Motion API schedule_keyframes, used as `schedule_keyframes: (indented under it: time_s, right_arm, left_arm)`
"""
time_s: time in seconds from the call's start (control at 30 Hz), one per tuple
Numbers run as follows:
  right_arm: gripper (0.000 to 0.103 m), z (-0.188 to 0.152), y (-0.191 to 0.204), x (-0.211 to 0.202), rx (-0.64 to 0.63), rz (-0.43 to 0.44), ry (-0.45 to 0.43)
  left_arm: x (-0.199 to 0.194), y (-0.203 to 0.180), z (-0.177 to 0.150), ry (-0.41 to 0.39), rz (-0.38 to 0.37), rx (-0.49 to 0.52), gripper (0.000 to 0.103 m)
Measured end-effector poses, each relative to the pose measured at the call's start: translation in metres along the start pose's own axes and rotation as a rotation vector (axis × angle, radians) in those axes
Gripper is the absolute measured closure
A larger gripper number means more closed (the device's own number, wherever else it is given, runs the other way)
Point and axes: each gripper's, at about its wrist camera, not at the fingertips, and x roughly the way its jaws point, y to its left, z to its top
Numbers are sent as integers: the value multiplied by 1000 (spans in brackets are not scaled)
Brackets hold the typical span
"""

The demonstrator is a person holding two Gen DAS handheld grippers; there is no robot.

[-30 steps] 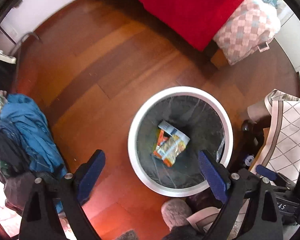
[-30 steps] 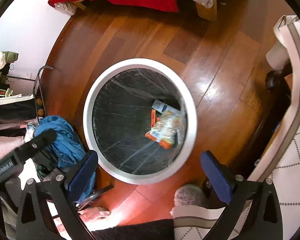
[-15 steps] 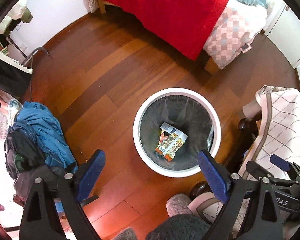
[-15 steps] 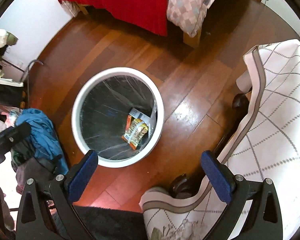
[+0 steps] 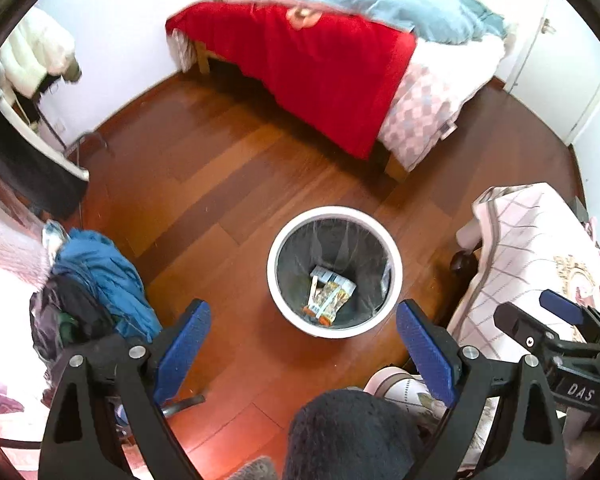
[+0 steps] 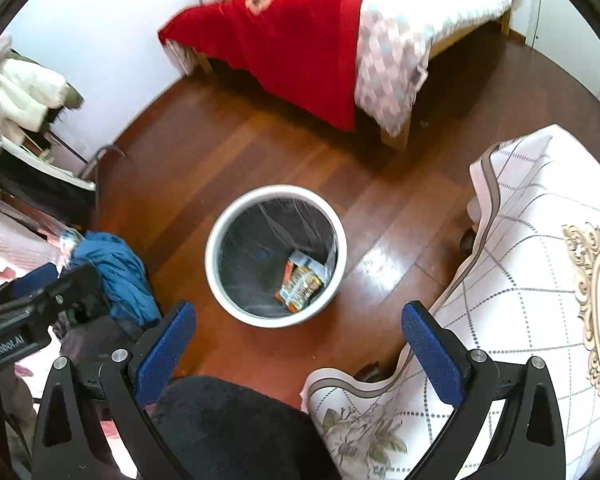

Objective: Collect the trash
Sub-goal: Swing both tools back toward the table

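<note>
Wrappers (image 5: 329, 295) lie at the bottom of the bin (image 5: 334, 216) on the floor (image 5: 204, 184). Left gripper (image 5: 303, 339) and right gripper (image 6: 299, 342): jaws wide apart, empty, above bin.

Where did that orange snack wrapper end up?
The snack wrapper lies at the bottom of the white bin on the wooden floor, centre of both views, between the blue clothes pile and the patterned cloth.
</note>
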Motion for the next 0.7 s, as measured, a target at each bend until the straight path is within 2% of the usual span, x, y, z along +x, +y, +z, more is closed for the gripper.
schedule_keyframes:
  time_s: [0.17,0.23,0.3,0.37,0.47,0.6,0.7]
  right_arm:
    - [0,-11,-15,-58,75,91,-91]
    - [0,-19,-29,-81,119,134,-116]
    - [0,-31,-50,-105,169,159,-140]
    - [0,-45,-74,-125,212,151,-158]
    - [0,-71,-128,-152,290,95,-179]
    - [0,-115,-229,-182,441,-77,-149]
    - [0,-134,-302,-200,523,-213,-127]
  left_arm:
    - [-54,-28,-1,-82,47,41,8]
    - [-67,-46,-2,-110,31,59,8]
    - [-72,-64,-5,-129,7,76,8]
    - [-66,-102,-12,-128,2,134,8]
    - [-46,-159,-24,-92,-23,218,8]
    - [-12,-251,-41,22,-146,300,6]
    - [10,-336,-53,102,-230,353,4]
